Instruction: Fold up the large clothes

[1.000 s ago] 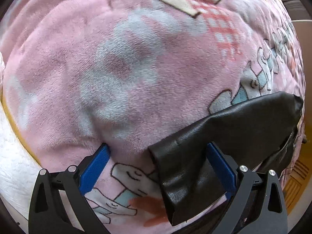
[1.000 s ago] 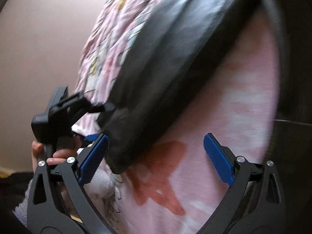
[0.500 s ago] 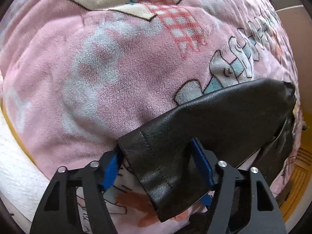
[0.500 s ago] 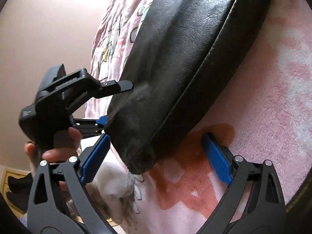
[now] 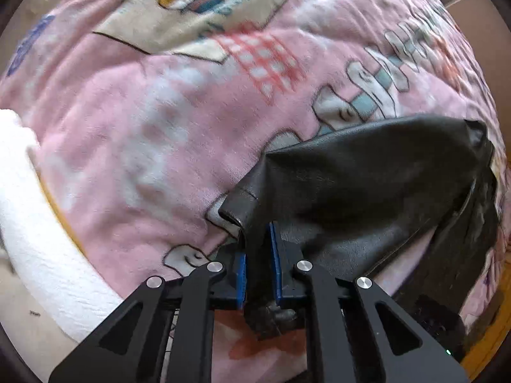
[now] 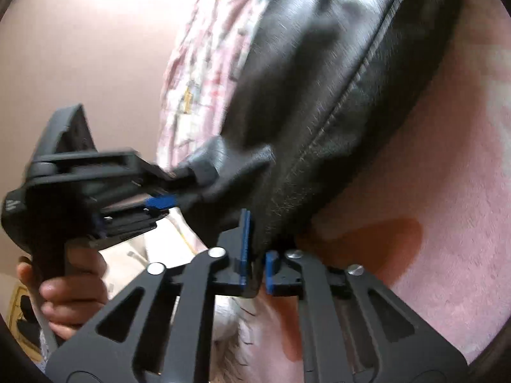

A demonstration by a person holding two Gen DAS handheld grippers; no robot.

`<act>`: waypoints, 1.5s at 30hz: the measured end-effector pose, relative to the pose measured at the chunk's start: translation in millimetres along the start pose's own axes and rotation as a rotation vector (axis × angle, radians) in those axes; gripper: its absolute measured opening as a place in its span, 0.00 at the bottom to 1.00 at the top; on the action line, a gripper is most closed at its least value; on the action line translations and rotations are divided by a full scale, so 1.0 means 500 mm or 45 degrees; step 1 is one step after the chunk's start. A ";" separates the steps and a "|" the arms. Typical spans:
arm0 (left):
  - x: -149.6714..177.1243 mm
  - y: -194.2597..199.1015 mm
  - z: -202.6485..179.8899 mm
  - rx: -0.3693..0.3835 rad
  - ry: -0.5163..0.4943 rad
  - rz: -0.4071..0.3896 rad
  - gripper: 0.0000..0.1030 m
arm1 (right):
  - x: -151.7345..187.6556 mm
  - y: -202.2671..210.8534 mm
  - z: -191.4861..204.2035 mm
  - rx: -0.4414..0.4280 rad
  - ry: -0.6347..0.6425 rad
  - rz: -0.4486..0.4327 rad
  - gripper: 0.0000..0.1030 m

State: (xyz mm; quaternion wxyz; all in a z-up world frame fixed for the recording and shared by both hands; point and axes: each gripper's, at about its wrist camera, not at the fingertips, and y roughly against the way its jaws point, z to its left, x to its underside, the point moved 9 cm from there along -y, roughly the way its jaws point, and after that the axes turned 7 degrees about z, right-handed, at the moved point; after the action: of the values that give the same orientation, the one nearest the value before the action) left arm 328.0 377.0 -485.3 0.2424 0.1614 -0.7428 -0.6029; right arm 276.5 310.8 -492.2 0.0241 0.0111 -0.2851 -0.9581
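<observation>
Your garment is a black, leather-like piece lying on a pink blanket printed with cartoon figures. No box, basket or other container shows in either view, so nothing is held inside anything here.

Your left gripper points down at the blanket. Its jaws are closing, and the blue pads already press on a bunched corner of the garment, which stands up between them. From that corner the black material runs up and to the right across the blanket, with a darker fold hanging along the right edge. A white towel lies at the left border of the blanket, apart from the garment.

Your right gripper has its jaws pinched together on the lower edge of the same garment; a thin strip of black material sits between the blue pads. A stitched seam runs along the garment just above that grip. Below and to the right of it, the blanket shows an orange patch.

In the right wrist view you also see your left gripper from the side, its tip buried in the garment's fold, and your left hand wrapped around its handle. That part of the picture is blurred.
</observation>
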 end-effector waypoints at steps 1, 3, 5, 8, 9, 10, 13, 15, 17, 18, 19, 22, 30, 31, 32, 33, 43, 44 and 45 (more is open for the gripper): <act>-0.004 0.001 0.002 -0.011 -0.004 -0.003 0.10 | -0.007 0.009 0.015 -0.011 0.026 -0.009 0.04; -0.008 0.012 -0.010 -0.026 -0.011 -0.021 0.06 | -0.018 0.028 0.039 -0.025 0.070 -0.034 0.04; -0.012 0.038 -0.014 -0.026 -0.022 -0.051 0.05 | -0.021 0.065 0.055 -0.060 0.094 -0.065 0.04; -0.009 0.094 -0.039 -0.047 -0.061 -0.133 0.05 | -0.061 0.115 0.092 -0.129 0.129 -0.140 0.04; -0.009 0.117 -0.061 -0.036 -0.077 -0.165 0.05 | -0.079 0.141 0.105 -0.153 0.141 -0.178 0.04; -0.011 0.136 -0.068 -0.025 -0.094 -0.182 0.05 | -0.097 0.170 0.116 -0.178 0.149 -0.220 0.04; -0.003 0.220 -0.137 0.011 -0.188 -0.287 0.05 | -0.149 0.273 0.130 -0.211 0.172 -0.352 0.04; -0.002 0.267 -0.212 0.003 -0.271 -0.376 0.05 | -0.172 0.339 0.133 -0.224 0.187 -0.423 0.04; -0.002 0.314 -0.317 0.004 -0.386 -0.463 0.05 | -0.208 0.415 0.136 -0.234 0.200 -0.516 0.04; -0.001 0.325 -0.354 0.010 -0.422 -0.483 0.05 | -0.222 0.459 0.133 -0.234 0.204 -0.557 0.04; -0.001 0.340 -0.410 0.023 -0.469 -0.504 0.05 | -0.243 0.514 0.128 -0.238 0.203 -0.612 0.04; 0.023 0.375 -0.574 0.091 -0.617 -0.535 0.05 | -0.267 0.656 0.097 -0.215 0.187 -0.764 0.04; 0.200 0.373 -1.004 0.204 -1.032 -0.479 0.05 | -0.234 1.019 -0.093 -0.053 0.082 -1.115 0.04; 0.226 0.361 -1.035 0.215 -1.065 -0.452 0.05 | -0.228 1.053 -0.119 -0.062 0.041 -1.143 0.04; 0.262 0.340 -1.073 0.220 -1.109 -0.406 0.06 | -0.203 1.092 -0.173 -0.092 -0.049 -1.197 0.04; 0.297 0.319 -1.103 0.226 -1.146 -0.361 0.07 | -0.195 1.118 -0.209 -0.124 -0.104 -1.225 0.04; 0.531 0.138 -1.216 0.054 -1.412 -0.327 0.15 | -0.043 1.190 -0.560 -0.041 -0.548 -1.344 0.04; 0.542 0.122 -1.217 0.024 -1.436 -0.338 0.15 | -0.031 1.192 -0.592 -0.060 -0.601 -1.353 0.04; 0.545 0.114 -1.213 0.007 -1.447 -0.339 0.15 | -0.018 1.192 -0.623 -0.083 -0.659 -1.356 0.04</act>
State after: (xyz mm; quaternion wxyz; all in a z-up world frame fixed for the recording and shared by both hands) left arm 440.9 -251.1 -290.2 -0.2725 -0.0947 -0.7310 -0.6184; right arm 320.3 -357.3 -427.1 -0.5302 -0.0822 -0.2072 -0.8181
